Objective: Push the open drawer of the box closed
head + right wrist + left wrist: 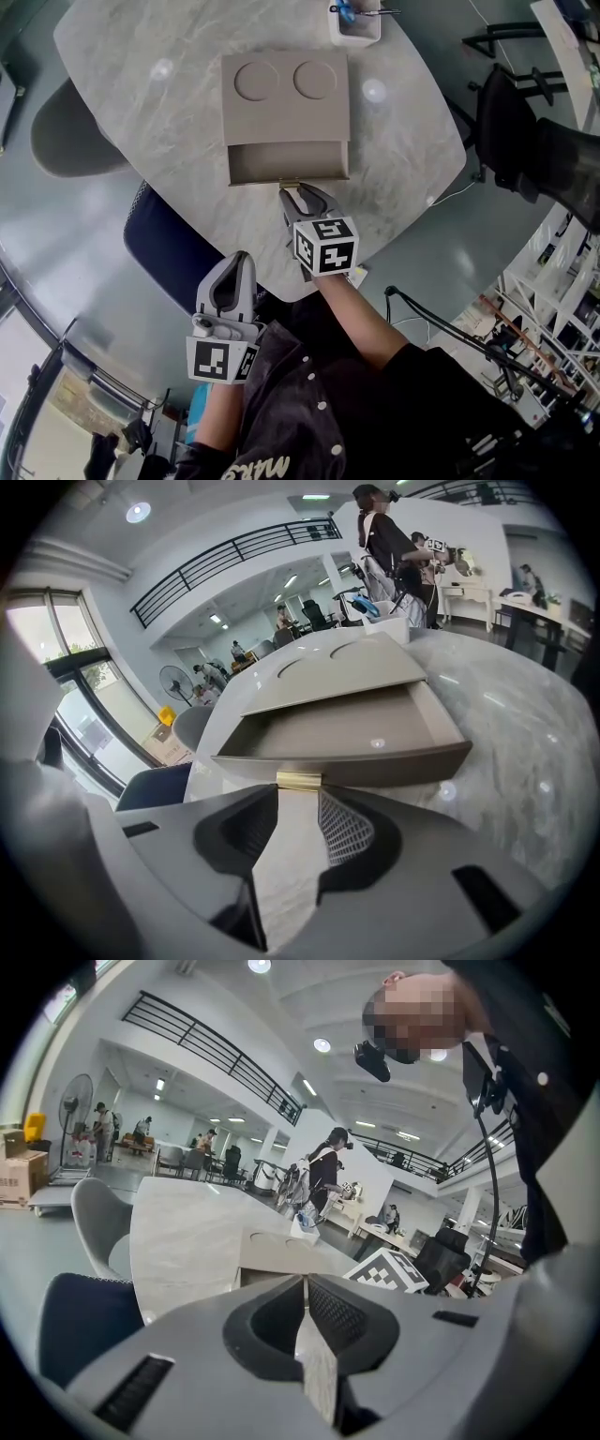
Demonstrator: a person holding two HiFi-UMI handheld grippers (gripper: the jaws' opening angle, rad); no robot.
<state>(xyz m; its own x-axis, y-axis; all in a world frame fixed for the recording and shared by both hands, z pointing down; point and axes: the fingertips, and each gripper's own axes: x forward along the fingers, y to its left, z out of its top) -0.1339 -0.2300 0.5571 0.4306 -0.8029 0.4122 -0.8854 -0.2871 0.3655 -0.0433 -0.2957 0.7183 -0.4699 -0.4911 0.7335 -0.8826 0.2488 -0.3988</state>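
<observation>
Your right gripper (298, 195) reaches forward over the near edge of the table (403, 187) on an outstretched forearm. It slants downward, jaws apart, nothing between the pads. Your left gripper (234, 261) hangs off that edge, close to your body; its jaws seem to meet at the tips.

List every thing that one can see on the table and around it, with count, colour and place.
table: one, grey marble, centre
box: one, beige, on the table, two round hollows on top
drawer: one, beige, pulled out toward the person
handle: one, gold, middle of the drawer front
container: one, white, far table edge, something blue inside
grey chair: one, left of the table
dark blue chair: one, near side
black chair: one, right
left gripper: grey, jaws shut, off the table
right gripper: grey, jaws apart, tips at the handle
</observation>
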